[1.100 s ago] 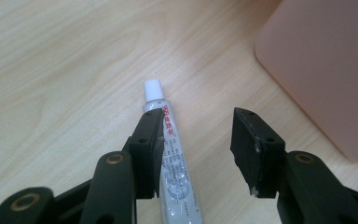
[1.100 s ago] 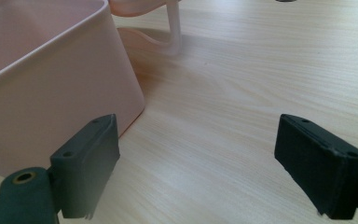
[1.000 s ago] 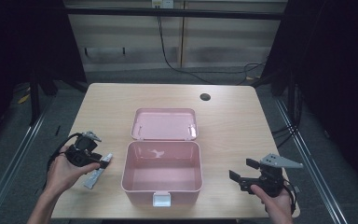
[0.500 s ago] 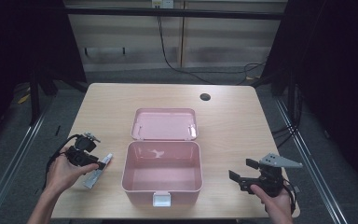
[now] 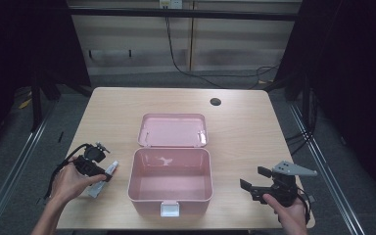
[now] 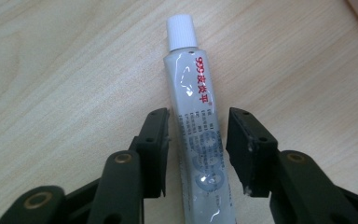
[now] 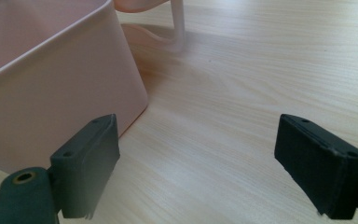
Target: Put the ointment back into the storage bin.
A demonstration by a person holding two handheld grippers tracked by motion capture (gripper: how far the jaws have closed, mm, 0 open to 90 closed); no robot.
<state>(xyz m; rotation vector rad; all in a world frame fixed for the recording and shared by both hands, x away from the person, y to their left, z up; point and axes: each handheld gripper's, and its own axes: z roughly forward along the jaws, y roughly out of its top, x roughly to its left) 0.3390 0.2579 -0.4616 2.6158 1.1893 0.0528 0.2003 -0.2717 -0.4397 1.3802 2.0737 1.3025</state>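
Observation:
A white tube (image 6: 189,79) with a white cap and red lettering lies flat on the wooden table, left of the pink box in the high view (image 5: 97,187). My left gripper (image 6: 197,126) is down over its lower half, one jaw on each side with narrow gaps, so it is open. In the high view a hand holds this gripper (image 5: 100,174) by the table's front left. An open pink box (image 5: 147,196) stands at the centre, its lid (image 5: 174,129) folded back. My right gripper (image 5: 254,179) hovers right of the box, wide open (image 7: 196,140) and holding nothing, with the box wall (image 7: 51,84) on its left.
The box's white latch (image 5: 170,209) faces the table's front edge. A dark round hole (image 5: 215,102) is in the tabletop at the back right. Bare wood (image 5: 254,142) stretches right of the box. Dark floor and cables surround the table.
My left gripper has come down and toward the front edge, so its jaws now straddle the tube. The right gripper and the box have stayed still.

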